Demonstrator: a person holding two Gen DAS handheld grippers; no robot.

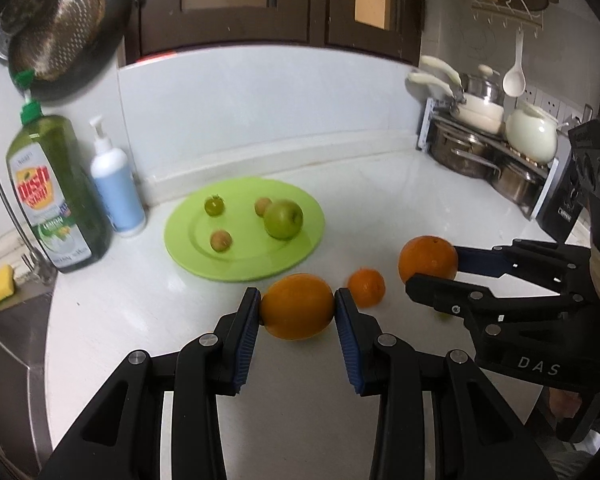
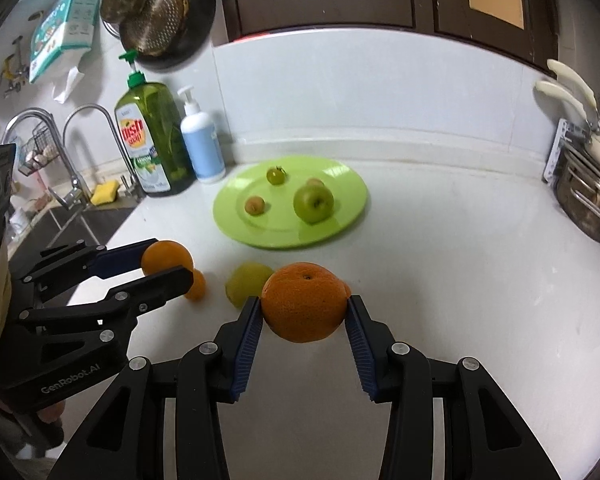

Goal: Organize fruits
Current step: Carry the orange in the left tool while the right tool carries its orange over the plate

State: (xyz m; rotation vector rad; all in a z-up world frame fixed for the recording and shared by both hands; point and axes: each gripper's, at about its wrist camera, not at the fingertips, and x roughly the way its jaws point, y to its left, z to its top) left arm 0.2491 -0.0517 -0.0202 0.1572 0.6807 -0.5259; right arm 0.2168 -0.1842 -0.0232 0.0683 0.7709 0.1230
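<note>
Left wrist view: your left gripper (image 1: 296, 306) clamps an orange (image 1: 297, 306) between its blue pads (image 1: 247, 342), the fruit held above the white counter (image 1: 380, 200). To its right, your right gripper (image 1: 434, 268) grips a second, rounder orange (image 1: 427, 262), while a small orange (image 1: 366, 287) sits on the counter between the two. Right wrist view shows that rounder orange (image 2: 305, 307) pinched by both pads, with a yellow-green fruit (image 2: 247, 283) lying on the counter just behind it. Beyond, a green plate (image 1: 244, 264) carries a green apple (image 1: 283, 219), a small green fruit with a stem (image 1: 214, 205) and two small brownish fruits (image 1: 221, 240). A dish soap bottle (image 1: 56, 196) and a white pump bottle (image 1: 116, 188) stand left of the plate.
</note>
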